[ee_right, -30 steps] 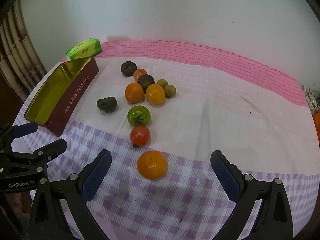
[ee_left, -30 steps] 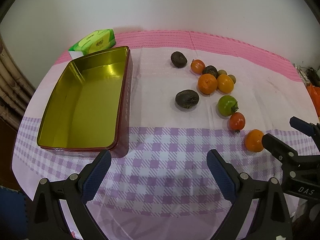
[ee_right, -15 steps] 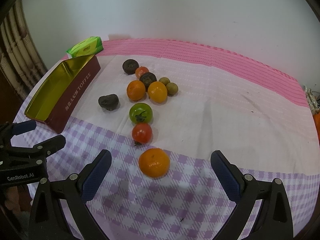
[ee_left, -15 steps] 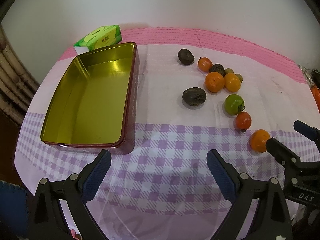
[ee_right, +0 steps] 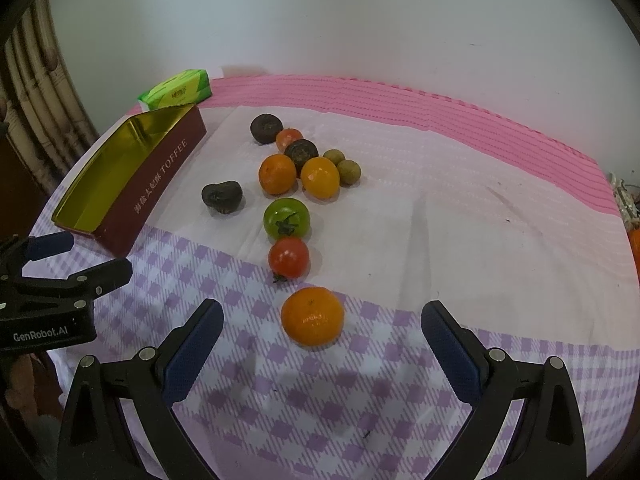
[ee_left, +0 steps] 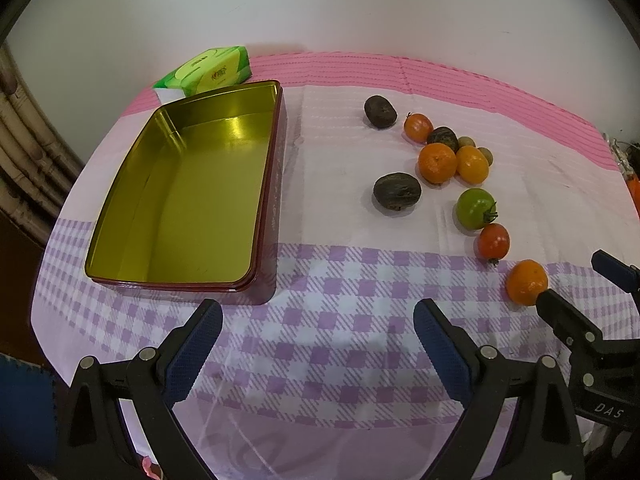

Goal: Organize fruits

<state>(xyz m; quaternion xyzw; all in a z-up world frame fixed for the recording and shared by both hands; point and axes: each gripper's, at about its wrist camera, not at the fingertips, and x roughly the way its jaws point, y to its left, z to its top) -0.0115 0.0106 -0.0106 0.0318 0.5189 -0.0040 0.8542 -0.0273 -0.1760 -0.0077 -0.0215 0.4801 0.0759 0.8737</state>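
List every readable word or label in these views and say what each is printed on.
"TOFFEE": long side of the dark red rectangular tin, after Chinese characters too small to read.
"GenRobot.AI": body of the left gripper.
"DAS": body of the right gripper.
Green tissue pack: print too blurred to read.

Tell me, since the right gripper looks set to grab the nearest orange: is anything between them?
Nothing visible. The right gripper is open, and only bare tablecloth lies between it and the orange.
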